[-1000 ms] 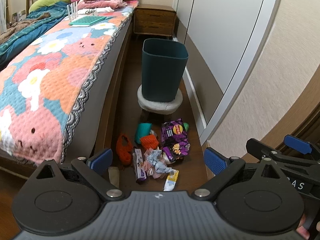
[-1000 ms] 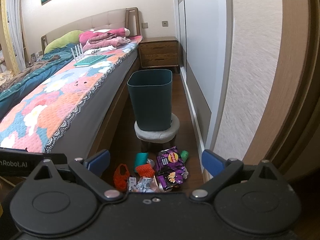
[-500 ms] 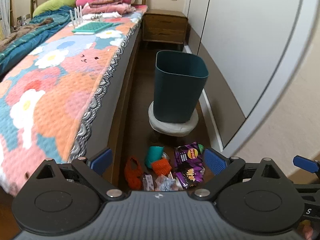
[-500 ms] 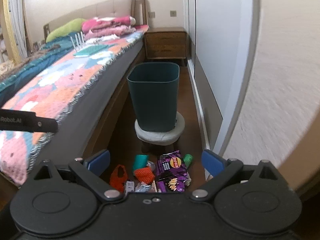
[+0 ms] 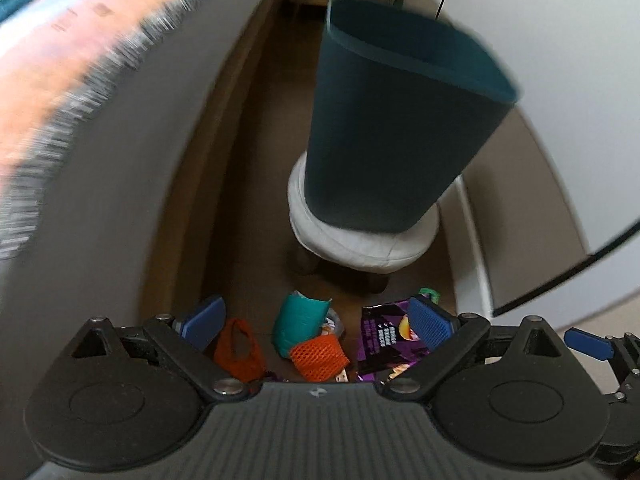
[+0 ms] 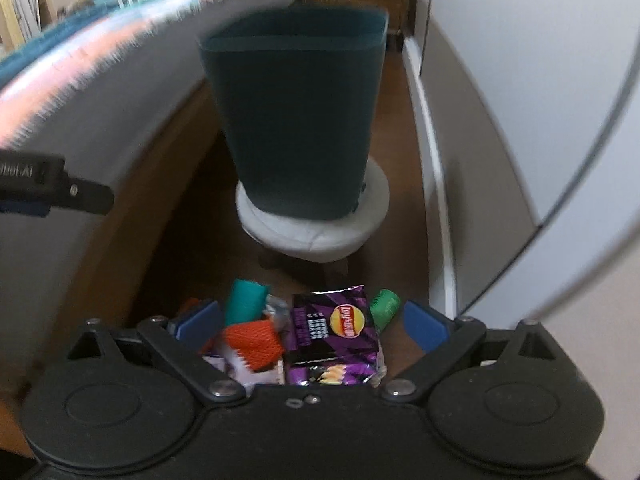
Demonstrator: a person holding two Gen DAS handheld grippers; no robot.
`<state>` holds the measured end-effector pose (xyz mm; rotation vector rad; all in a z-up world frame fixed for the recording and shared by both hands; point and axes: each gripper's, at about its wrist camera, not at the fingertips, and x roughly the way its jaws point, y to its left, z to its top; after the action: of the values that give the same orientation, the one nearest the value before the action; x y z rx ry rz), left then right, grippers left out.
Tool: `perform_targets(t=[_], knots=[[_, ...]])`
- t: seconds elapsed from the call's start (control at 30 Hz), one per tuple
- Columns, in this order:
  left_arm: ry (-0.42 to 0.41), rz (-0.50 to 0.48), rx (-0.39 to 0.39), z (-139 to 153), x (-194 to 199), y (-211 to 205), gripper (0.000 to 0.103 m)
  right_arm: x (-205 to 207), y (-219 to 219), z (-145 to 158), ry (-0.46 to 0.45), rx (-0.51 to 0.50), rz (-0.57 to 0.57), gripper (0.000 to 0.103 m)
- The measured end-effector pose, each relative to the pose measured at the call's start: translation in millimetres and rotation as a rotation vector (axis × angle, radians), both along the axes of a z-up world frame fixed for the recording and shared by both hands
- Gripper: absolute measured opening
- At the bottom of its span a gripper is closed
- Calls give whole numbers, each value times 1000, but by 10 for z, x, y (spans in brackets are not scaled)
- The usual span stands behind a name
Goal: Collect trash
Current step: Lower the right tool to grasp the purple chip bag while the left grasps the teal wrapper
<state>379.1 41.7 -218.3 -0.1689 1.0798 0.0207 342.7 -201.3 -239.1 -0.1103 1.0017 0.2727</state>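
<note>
At the bottom centre of both frames a small heap of trash lies on the brown wooden floor (image 5: 256, 184), between the bed (image 5: 132, 148) on the left and the white wardrobe wall on the right. In it are a purple foil snack bag (image 6: 334, 332), an orange mesh net (image 5: 318, 356), a teal crumpled wrapper (image 5: 300, 320) and a small green roll (image 6: 384, 306). Just behind the heap, in the middle of the frame, a dark teal plastic bin (image 5: 392, 128) stands on a low round white stool (image 5: 360, 240). The left gripper (image 5: 316, 320) and the right gripper (image 6: 310, 320) both hover above the heap with their blue fingers wide apart, holding nothing.
</note>
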Motion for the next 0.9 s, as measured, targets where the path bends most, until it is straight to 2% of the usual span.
perform_targets(t=[0.2,0.33,0.43,0.6,0.7,0.77,0.83,0.9], knots=[[106,-3,-16,-1111,626,-66,98,684,-46,-1092,86,-8,5,99],[177,-21,-1,-1830,904,-131,98,989,-107,-1702,122,-36,36,99],[223,-52,23,-2295,1033,-201,98,1110,-126,-2076,158,-56,76,99],[290,-96,38,-2892,1132,-263,98,1158,-96,-2437,184,-62,175,99],[316,-148,76,-3189,1138,-308,91,1146,-78,-2609,198,-71,227,96],[341,-158,96,-3325,1126,-322,71,1131,-70,-2682,209,-87,247,82],[365,-144,87,-3393,1112,-302,60,1095,-73,-2721,214,-97,257,77],[360,-133,75,-3421,1091,-293,58,1046,-91,-2713,207,-95,265,67]])
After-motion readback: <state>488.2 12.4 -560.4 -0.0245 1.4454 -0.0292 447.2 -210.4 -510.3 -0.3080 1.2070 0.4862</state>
